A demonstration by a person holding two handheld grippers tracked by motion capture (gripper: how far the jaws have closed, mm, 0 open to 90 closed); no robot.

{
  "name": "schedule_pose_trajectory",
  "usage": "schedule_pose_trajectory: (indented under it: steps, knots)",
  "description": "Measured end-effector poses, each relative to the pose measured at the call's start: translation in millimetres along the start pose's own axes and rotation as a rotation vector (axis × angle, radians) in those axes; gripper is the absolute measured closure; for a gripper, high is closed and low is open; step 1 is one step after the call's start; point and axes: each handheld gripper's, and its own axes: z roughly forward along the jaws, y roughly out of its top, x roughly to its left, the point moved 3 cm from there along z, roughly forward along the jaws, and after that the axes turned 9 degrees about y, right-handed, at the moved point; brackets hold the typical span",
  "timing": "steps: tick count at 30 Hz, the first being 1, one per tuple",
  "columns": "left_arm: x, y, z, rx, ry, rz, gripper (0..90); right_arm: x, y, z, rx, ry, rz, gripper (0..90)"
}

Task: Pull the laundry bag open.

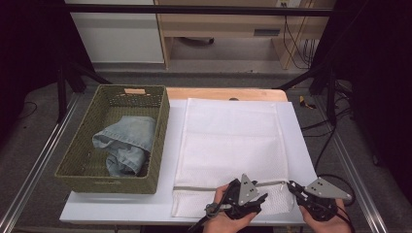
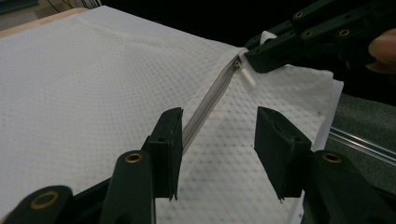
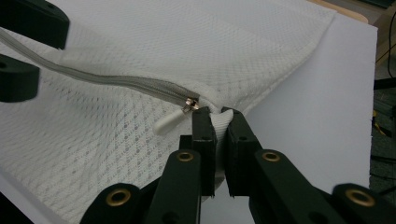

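- Two grippers worked at the near edge of the tabletop (image 1: pixel 121 206), both at the zippered end of a white mesh laundry bag (image 1: pixel 231 141) lying flat with its closed end pointing away from the person.
- Nearest, the right gripper (image 3: pixel 215 122) had its jaws pinched narrow on a fold of the bag's corner fabric, just beside the zipper slider (image 3: pixel 191 103) and its white pull tab (image 3: pixel 168 122).
- At the left, the left gripper (image 2: pixel 218 135) hovered with its jaws partly apart, straddling the zipper line (image 2: pixel 205 109) without pressing on it; nothing was held.
- Seen from above, the zipper's long axis ran across the bag, left to right, with the slider at its right end, so the pull lay away from the left jaws, toward the right gripper. The right hand was closer, but busy anchoring the cloth.
- Judged from this, the left jaws would need to travel along the zipper toward the tab.
- Farther off to the left, a woven green basket (image 1: pixel 73 160) held crumpled jeans (image 1: pixel 127 143).
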Motion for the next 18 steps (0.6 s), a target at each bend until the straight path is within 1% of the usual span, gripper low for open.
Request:
schedule_pose_trajectory:
  steps: [2, 6, 8, 10, 12, 14, 16, 18]
  knots:
    - [-5.3, 1.9, 5.6, -0.007, -0.014, -0.016, 57.5, -0.2, -0.3, 0.4, -0.002, -0.002, 0.001, 84.6]
    - [-14.7, 5.4, 15.5, -0.012, -0.035, -0.027, 62.9, -0.3, -0.2, 0.6, 0.000, -0.007, -0.001, 84.6]
    - [-19.0, 6.3, 20.4, -0.007, -0.050, -0.031, 67.1, 0.4, 0.1, 0.4, -0.001, -0.008, -0.002, 84.7]
    - [-22.3, 6.5, 25.0, 0.002, -0.048, -0.020, 69.1, 0.5, 0.3, 0.3, -0.002, -0.011, -0.003, 84.7]
    - [-25.0, 7.7, 32.0, 0.015, -0.056, -0.025, 70.7, 1.0, 0.5, 0.3, -0.003, -0.010, -0.004, 84.7]
    - [-25.1, 8.0, 33.6, 0.019, -0.049, -0.022, 72.0, 1.2, 0.6, 0.2, 0.000, -0.014, -0.008, 84.7]
    - [-25.2, 8.8, 37.0, 0.018, -0.054, -0.030, 73.1, 1.3, 0.8, 0.0, -0.002, -0.015, -0.010, 84.7]
    - [-24.5, 8.4, 40.7, 0.026, -0.046, -0.029, 73.4, 1.9, 1.2, -0.6, -0.007, -0.012, -0.007, 84.7]
